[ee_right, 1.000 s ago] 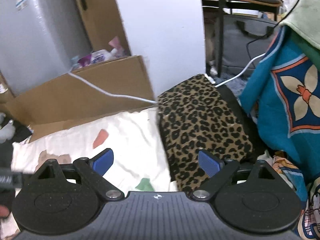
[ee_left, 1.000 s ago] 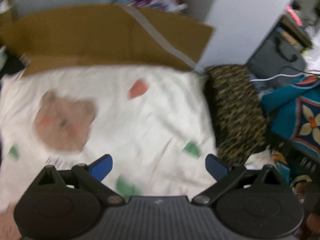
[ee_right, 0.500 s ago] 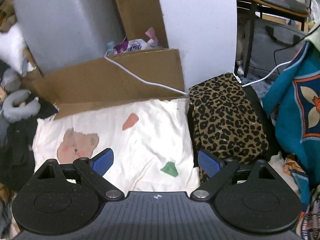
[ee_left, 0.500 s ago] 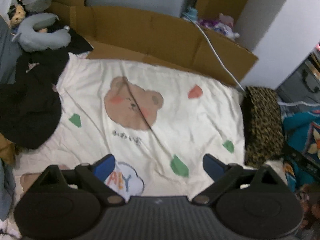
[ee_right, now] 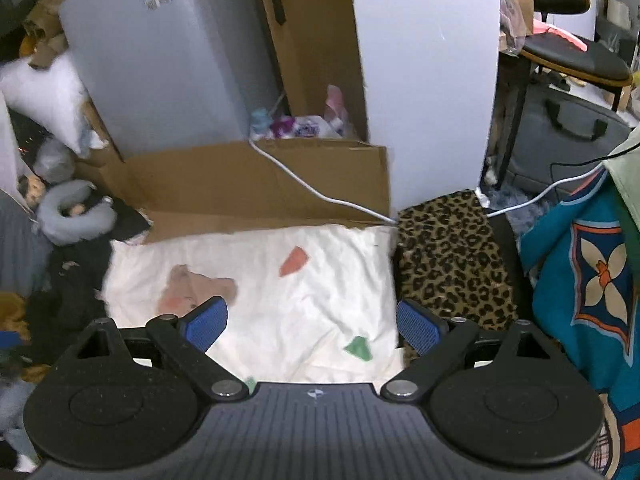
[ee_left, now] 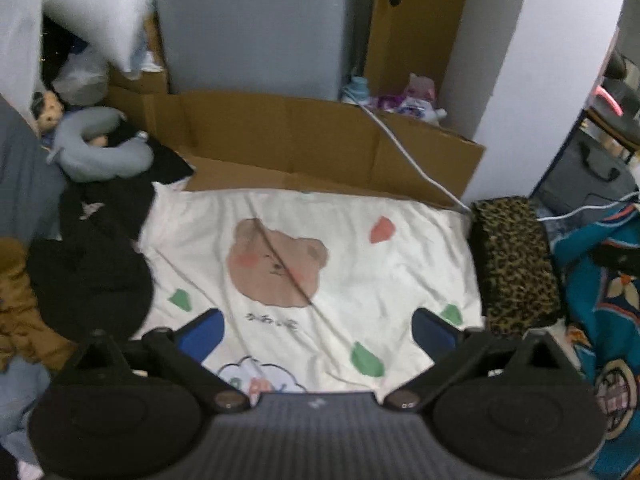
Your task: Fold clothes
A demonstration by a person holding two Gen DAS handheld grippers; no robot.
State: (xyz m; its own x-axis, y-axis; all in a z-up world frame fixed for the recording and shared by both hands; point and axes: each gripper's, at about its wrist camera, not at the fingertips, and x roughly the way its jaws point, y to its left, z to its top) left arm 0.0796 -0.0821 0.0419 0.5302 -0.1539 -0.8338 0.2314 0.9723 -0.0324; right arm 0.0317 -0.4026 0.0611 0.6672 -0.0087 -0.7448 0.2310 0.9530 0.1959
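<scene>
cream cloth with a bear print (ee_left: 312, 264) lies spread flat below me, its far edge against the cardboard (ee_left: 304, 140), its right edge just beside the folded leopard-print piece (ee_left: 514, 260). my left gripper (ee_left: 316, 330) hangs spread wide and empty over its near part; a second ago it sat lower, now i see the whole cloth and the black clothes pile (ee_left: 92, 256) left. my right gripper (ee_right: 312, 322) is also released, raised, holding nothing.
</scene>
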